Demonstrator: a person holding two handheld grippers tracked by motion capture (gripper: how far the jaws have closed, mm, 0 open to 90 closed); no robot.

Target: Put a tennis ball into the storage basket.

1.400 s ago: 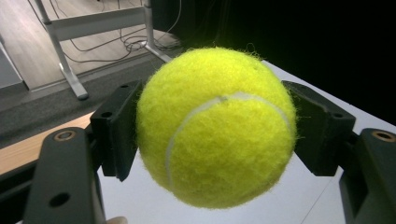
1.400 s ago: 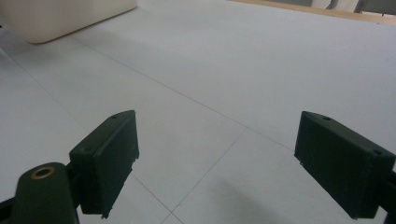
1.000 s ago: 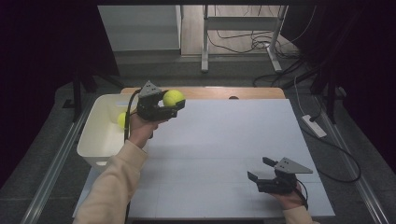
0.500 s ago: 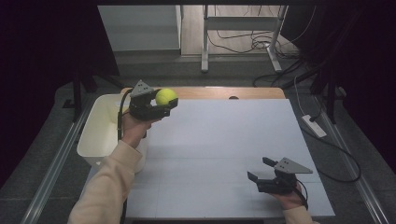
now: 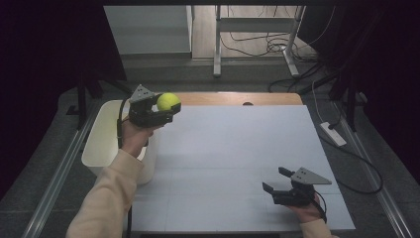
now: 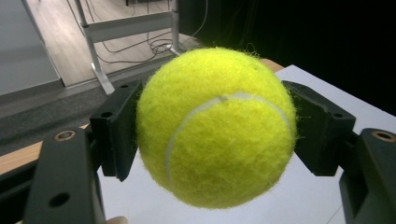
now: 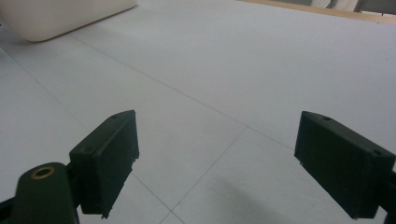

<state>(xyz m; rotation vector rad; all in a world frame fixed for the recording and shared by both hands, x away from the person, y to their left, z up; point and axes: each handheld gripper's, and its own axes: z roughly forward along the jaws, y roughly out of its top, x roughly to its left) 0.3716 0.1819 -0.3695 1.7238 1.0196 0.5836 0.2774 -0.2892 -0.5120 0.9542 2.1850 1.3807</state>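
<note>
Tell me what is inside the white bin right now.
The white bin shows bare pale floor and walls where visible. The left gripper, its tennis ball and the hand cover the right part, so that stays unknown.

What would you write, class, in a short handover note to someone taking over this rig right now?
Left gripper: shut on the tennis ball, held in the air at the table's far left, beside the white bin.
Right gripper: open, holding nothing, low over the white table at near right.
Done: ball picked up.
Left: probably set it in the bin, then release.
</note>
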